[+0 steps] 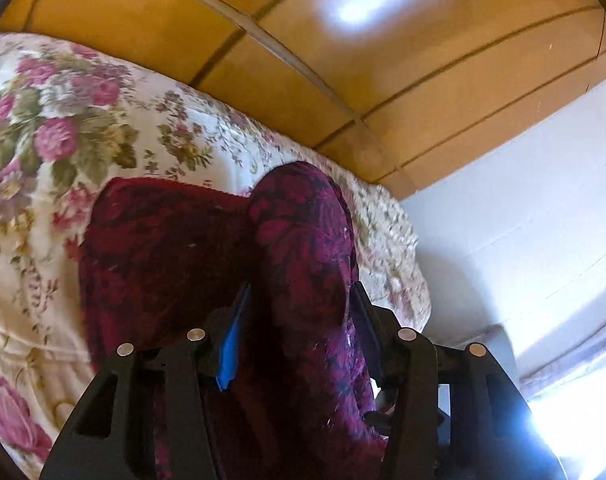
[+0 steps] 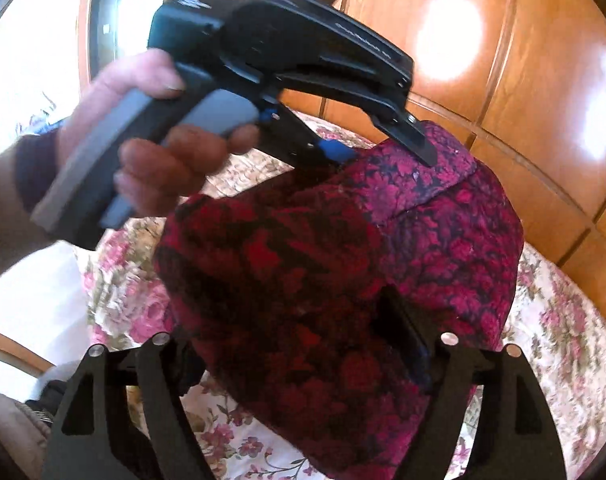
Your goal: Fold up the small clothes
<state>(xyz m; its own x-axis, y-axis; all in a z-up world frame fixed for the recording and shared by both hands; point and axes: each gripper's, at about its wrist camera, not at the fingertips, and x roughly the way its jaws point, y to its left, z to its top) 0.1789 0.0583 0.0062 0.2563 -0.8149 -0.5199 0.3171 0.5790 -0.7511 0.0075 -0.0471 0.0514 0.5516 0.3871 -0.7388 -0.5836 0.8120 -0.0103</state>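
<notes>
A dark red and magenta floral garment (image 1: 163,248) hangs above a flowered bedspread (image 1: 63,120). In the left wrist view a thick fold of it fills the gap between the fingers of my left gripper (image 1: 301,288), which is shut on it. The right wrist view shows that same left gripper (image 2: 385,156), held by a hand (image 2: 143,160), pinching the garment's (image 2: 443,240) top edge. My right gripper (image 2: 303,296) sits low under the hanging cloth with its jaws spread wide. One finger lies against the front of the cloth; the other is hidden behind it.
Glossy wooden panels (image 2: 503,60) rise right behind the bed, also in the left wrist view as wooden panels (image 1: 343,60). A white wall (image 1: 523,220) stands beside the bed's end. The bedspread (image 2: 563,340) stretches out on both sides beneath the garment.
</notes>
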